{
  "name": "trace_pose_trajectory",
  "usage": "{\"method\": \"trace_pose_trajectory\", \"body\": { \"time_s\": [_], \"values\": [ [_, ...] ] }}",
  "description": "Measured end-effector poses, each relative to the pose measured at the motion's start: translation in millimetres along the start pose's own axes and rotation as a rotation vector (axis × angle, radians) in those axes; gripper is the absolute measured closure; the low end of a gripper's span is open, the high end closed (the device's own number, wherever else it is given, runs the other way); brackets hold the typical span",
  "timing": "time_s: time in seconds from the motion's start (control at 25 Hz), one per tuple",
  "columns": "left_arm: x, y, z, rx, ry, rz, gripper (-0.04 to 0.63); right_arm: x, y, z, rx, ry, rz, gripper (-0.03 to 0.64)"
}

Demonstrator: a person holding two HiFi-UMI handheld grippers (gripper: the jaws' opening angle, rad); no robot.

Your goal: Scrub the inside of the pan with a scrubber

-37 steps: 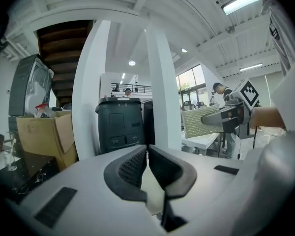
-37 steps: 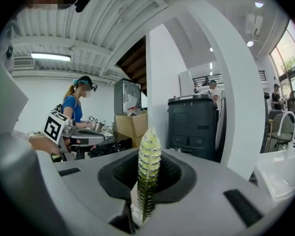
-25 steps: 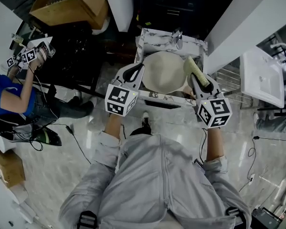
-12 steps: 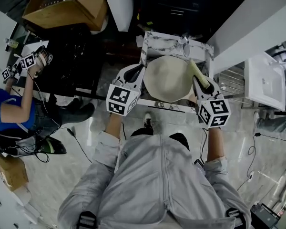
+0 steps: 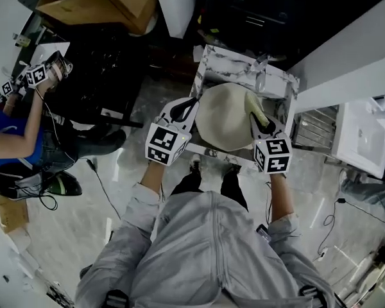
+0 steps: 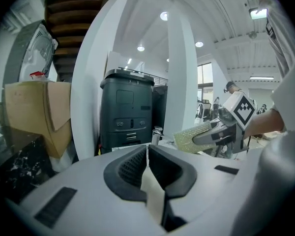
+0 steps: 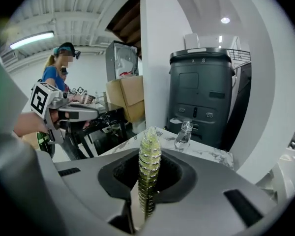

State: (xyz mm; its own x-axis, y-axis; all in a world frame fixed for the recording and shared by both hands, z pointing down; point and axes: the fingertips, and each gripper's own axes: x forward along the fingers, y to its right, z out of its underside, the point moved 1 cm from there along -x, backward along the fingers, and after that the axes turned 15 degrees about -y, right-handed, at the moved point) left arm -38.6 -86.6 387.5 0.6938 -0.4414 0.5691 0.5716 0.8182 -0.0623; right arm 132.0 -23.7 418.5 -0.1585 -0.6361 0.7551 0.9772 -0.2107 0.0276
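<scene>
A cream round pan [image 5: 223,115] is held over a small marble table [image 5: 213,58]. My left gripper [image 5: 183,108] is shut on the pan's left side; in the left gripper view a cream strip of the pan [image 6: 151,185] sits between the closed jaws. My right gripper [image 5: 260,123] is shut on a yellow-green scrubber [image 5: 254,107], which lies against the pan's right rim. The scrubber [image 7: 149,170] shows edge-on, upright between the jaws, in the right gripper view. The left gripper view also shows the scrubber [image 6: 193,136] and the right gripper [image 6: 221,131] from the side.
A clear glass [image 5: 260,77] stands at the table's far edge, also seen as the glass [image 7: 183,131]. A dark bin [image 6: 127,109] and a cardboard box [image 5: 109,2] stand behind. Another person [image 5: 13,130] with grippers works at the left. A white sink unit [image 5: 362,136] is at the right.
The head view has shifted. The right gripper has brought the scrubber in closer, onto the pan's right rim. Both grippers keep their hold.
</scene>
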Motion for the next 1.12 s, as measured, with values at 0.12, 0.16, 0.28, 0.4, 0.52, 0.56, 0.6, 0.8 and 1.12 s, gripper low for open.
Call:
{"method": "trace_pose_trajectory", "body": {
  "time_s": [0.12, 0.16, 0.28, 0.4, 0.52, 0.56, 0.6, 0.8, 1.12],
  "values": [
    [12, 1, 8, -0.04, -0.023, -0.039, 0.565, 26, 6, 1, -0.042, -0.039, -0.038, 0.535],
    [16, 3, 9, -0.054, -0.029, -0.048, 0.565, 34, 9, 2, -0.053, -0.053, -0.048, 0.534],
    [25, 7, 13, -0.094, -0.04, -0.08, 0.565, 58, 19, 5, -0.074, -0.097, -0.072, 0.534],
    [29, 6, 21, -0.131, -0.051, -0.116, 0.565, 83, 26, 13, -0.103, -0.137, -0.077, 0.534],
    [33, 5, 32, -0.164, -0.069, -0.148, 0.565, 105, 31, 25, -0.112, -0.175, -0.084, 0.534],
    [35, 4, 35, -0.173, -0.074, -0.155, 0.565, 112, 34, 28, -0.106, -0.186, -0.083, 0.534],
    [38, 3, 38, -0.18, -0.078, -0.16, 0.565, 119, 38, 31, -0.096, -0.197, -0.076, 0.534],
    [51, -7, 49, -0.205, -0.086, -0.153, 0.565, 154, 58, 41, -0.029, -0.245, -0.01, 0.534],
    [63, -30, 63, -0.214, -0.114, -0.156, 0.565, 202, 57, 61, -0.01, -0.332, 0.032, 0.534]
  ]
}}
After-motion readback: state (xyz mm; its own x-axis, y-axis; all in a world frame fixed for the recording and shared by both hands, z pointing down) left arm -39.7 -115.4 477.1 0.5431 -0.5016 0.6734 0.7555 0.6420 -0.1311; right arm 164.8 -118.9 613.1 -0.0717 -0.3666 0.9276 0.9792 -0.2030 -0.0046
